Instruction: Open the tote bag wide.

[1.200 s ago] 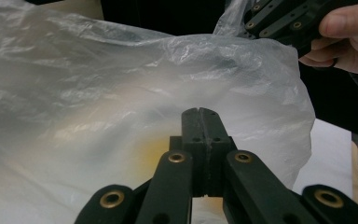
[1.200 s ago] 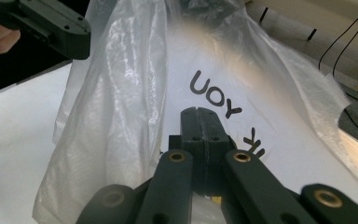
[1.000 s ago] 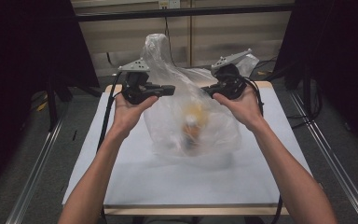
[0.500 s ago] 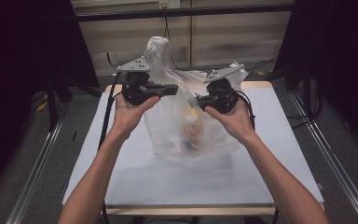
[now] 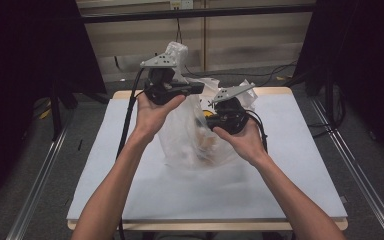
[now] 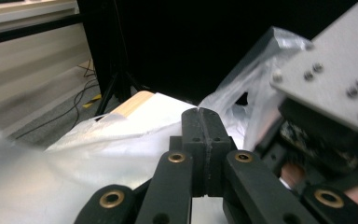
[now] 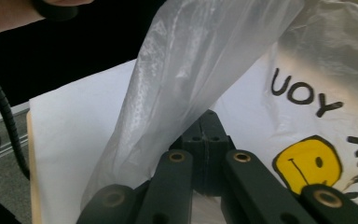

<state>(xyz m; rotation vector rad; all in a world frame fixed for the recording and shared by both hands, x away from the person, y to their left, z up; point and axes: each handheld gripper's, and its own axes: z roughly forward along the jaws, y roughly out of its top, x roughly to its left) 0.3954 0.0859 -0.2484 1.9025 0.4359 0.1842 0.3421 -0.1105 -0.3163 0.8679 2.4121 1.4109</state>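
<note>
Plastic bag [image 5: 195, 135], thin and translucent w/ a yellow smiley print, stood on the surface [image 5: 305, 165] between the two hands, its body below and just beside the right hand-held gripper [image 5: 211, 119]. Left hand-held gripper [image 5: 198, 89] was higher, at the bag's raised top handle [image 5: 176, 52]. In the left gripper view the jaws were fully closed, pads together; film lay right under and around them, but whether any was pinched I couldn't tell. Right gripper view: jaws closed too, a fold of film [image 7: 177, 84] draped over the tips; a real pinch there not confirmable either.

Progress (judgement): work looked like gathering or tying the handles. Bag already upright w/ something yellowish inside, approx. mid-bag; handles drawn up but apart, no knot seen. So prob. early-to-mid, joining of handles left to do.

Room: plenty of bare surface on the near side of both grippers and out to the right of the right one. Far edge of surface [image 5: 275, 91] was near, just beyond the grippers; dark frame bar [image 5: 200, 12] well beyond and above. Cable [image 5: 129, 112] trailed down from the left gripper, apart from the bag.
</note>
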